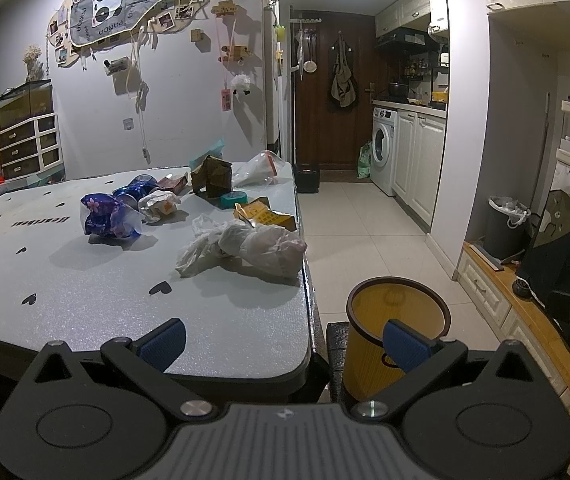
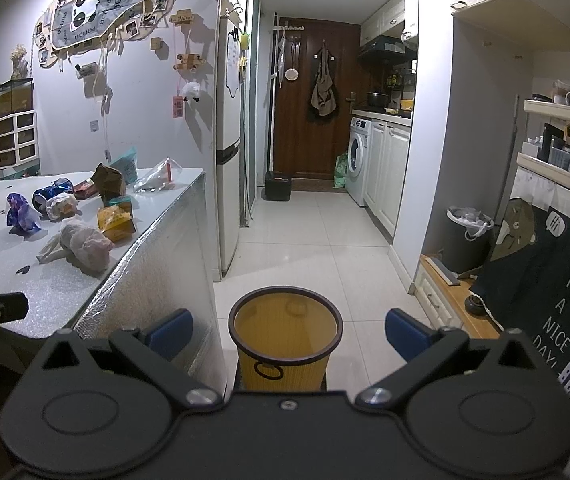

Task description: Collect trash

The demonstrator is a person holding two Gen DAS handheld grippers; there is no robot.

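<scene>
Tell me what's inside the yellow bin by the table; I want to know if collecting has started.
The yellow bin looks empty: its inner wall and bottom show bare in the right wrist view. The near inner wall, below the rim, is hidden. The trash, like the white plastic bag, lies on the table.

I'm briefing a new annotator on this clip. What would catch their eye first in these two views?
Probably the scatter of trash on the grey table: a crumpled white plastic bag nearest its right edge, a purple floral wrapper further left, a yellow carton behind the bag. Next, the yellow bin on the floor beside the table, seemingly empty. Both the left gripper and right gripper are open, holding nothing.
</scene>
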